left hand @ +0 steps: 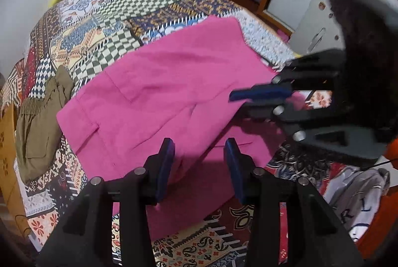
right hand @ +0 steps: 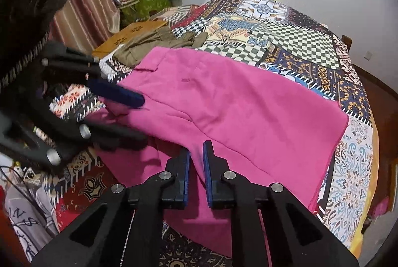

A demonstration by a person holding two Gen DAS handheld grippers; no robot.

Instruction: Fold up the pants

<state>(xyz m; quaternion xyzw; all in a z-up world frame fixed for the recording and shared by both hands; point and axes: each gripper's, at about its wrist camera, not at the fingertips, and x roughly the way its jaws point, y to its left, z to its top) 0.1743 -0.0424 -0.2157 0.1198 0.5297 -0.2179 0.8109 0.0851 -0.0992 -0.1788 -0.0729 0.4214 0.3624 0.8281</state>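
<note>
Currently the right gripper [right hand: 196,162], black-framed with blue pads, is pinched onto a raised ridge of the bright pink woven-cotton pants [right hand: 236,105] at their near edge; fabric is visible between the pads. The left gripper [left hand: 199,160] also has pink cloth running up between its blue pads, but its jaws stand partly apart, and I cannot tell whether they press on the cloth.

Pants lie spread across the near half of the patchwork-print bedspread [left hand: 104,18], waist end towards the left of the left wrist view, one layer already lapped diagonally over another.

Judgement on the step: both tools appear to be taking up the near edge for a fold away from the person. To do it well, confirm the left grip is firm before lifting, catch all layers in each pinch, raise both sides evenly and keep the edge taut so the crease runs straight.

Materials: pants cloth is matte, mid-weight, holds soft creases, with stitched seams and a pocket flap [right hand: 148,67]. Bedspread is thin, flat and busily patterned in checks and florals. An olive-green crumpled garment with an elastic waistband [left hand: 39,115] lies just beside the pants' waist end.
</note>
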